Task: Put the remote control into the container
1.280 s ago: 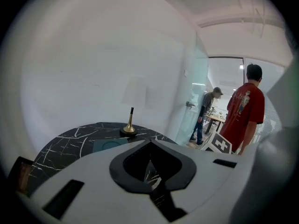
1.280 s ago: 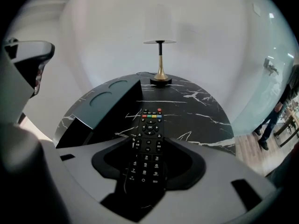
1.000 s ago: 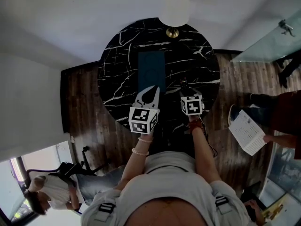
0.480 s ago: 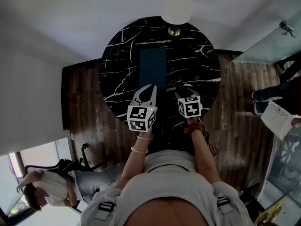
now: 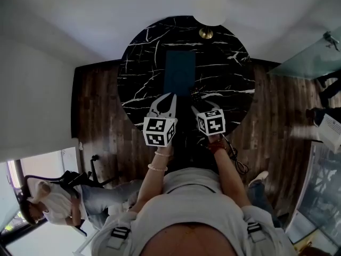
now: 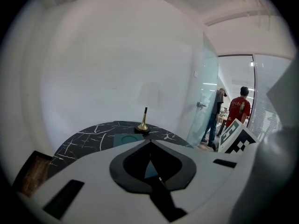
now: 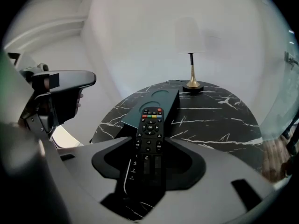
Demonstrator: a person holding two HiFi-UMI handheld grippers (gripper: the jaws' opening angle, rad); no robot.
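**Remote in the right gripper, short of the container**

The right gripper [image 7: 152,146] is clamped on the lower half of a slim black plastic remote control [image 7: 149,125] with a row of coloured buttons at its far end. The remote control is held off the round black marble-patterned surface [image 5: 139,63], its button face up. Its far end points at the near end of the dark teal rectangular container [image 5: 179,72], which lies flat mid-surface. The remote control is not yet inside it.

The left gripper [image 6: 150,143] has its jaws together on nothing and hovers just beside the right one, over the near edge of the surface. A lamp [image 7: 192,84] with a brass base and white shade stands beyond the container.

The remote control looks light and stiff, with a smooth shell that could slide between the jaws. The hold across its narrow sides, below the middle, looks sound. Lowering it level seems best, so the long free end does not tip or knock the container's rim.
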